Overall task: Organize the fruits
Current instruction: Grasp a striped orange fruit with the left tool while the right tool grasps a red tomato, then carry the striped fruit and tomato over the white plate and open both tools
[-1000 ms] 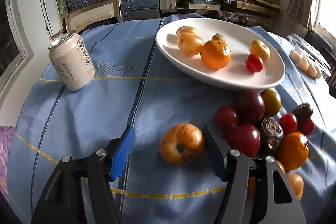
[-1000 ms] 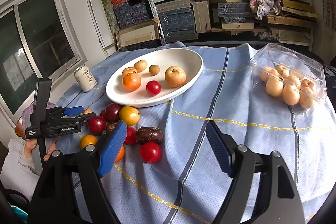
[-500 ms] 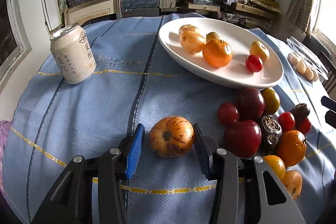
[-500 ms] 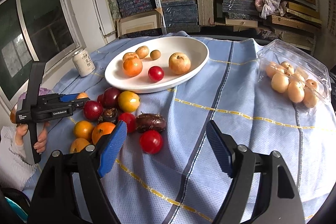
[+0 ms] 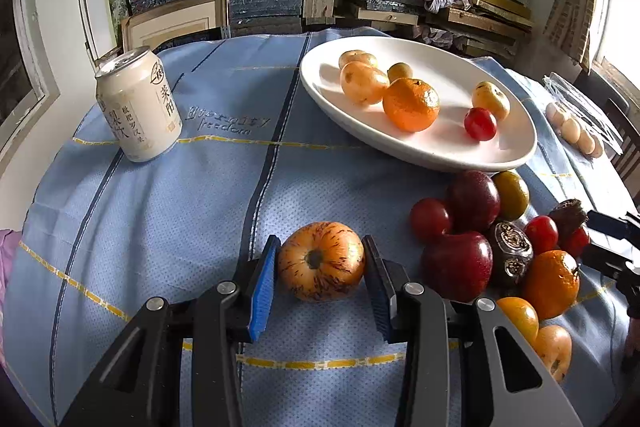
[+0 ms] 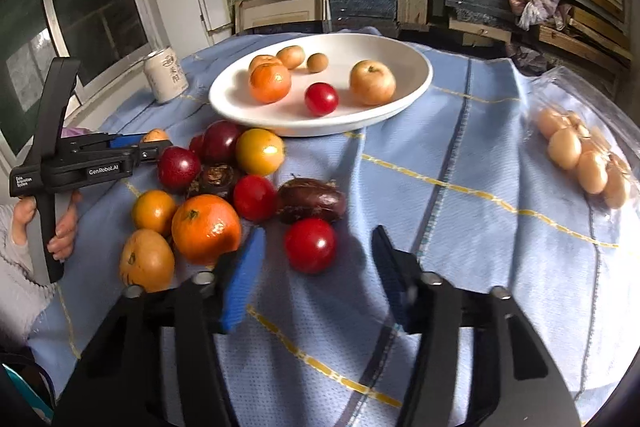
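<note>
The streaked orange fruit lies on the blue cloth of the table, bracketed by the left gripper; its blue fingers are closing, the pads at or nearly at the fruit's sides. A red tomato is seen just ahead of the right gripper, whose fingers are closing around it with gaps either side. The loose fruit pile sits near the white plate, which already holds six fruits. A pale can stands well apart.
</note>
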A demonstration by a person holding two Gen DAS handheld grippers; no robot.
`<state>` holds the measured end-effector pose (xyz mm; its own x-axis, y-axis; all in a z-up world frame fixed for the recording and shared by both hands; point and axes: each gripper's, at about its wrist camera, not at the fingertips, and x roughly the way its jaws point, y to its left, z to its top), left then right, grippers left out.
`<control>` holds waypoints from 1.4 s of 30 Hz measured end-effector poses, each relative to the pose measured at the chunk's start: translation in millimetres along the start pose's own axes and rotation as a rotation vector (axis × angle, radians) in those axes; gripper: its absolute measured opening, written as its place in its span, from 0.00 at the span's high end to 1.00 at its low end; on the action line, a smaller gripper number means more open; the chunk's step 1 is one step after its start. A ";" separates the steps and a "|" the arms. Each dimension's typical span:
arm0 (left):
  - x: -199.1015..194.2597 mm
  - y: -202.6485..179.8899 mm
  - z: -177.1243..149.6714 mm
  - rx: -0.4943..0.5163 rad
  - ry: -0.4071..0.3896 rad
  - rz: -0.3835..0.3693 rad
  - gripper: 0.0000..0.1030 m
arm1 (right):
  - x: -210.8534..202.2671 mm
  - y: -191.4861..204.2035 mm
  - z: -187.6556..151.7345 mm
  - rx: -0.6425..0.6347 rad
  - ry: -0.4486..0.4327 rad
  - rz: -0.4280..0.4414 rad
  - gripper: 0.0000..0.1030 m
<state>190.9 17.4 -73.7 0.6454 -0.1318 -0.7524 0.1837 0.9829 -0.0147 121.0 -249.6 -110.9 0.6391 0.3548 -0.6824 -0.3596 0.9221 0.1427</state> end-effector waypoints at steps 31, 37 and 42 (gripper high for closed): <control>-18.0 3.8 1.4 -0.020 -0.048 0.014 0.60 | -21.3 -12.2 4.8 0.062 -0.041 0.054 0.73; -42.2 1.4 47.2 -0.007 -0.090 0.019 0.60 | -65.0 -18.2 53.1 0.038 -0.126 0.031 0.73; -53.6 -16.1 104.8 0.044 -0.134 0.027 0.60 | -80.2 -16.6 121.1 -0.003 -0.195 0.016 0.73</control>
<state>231.1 -4.9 35.9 0.7434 -0.1242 -0.6572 0.1954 0.9801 0.0358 158.0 -274.7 28.3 0.7526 0.3932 -0.5282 -0.3730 0.9156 0.1501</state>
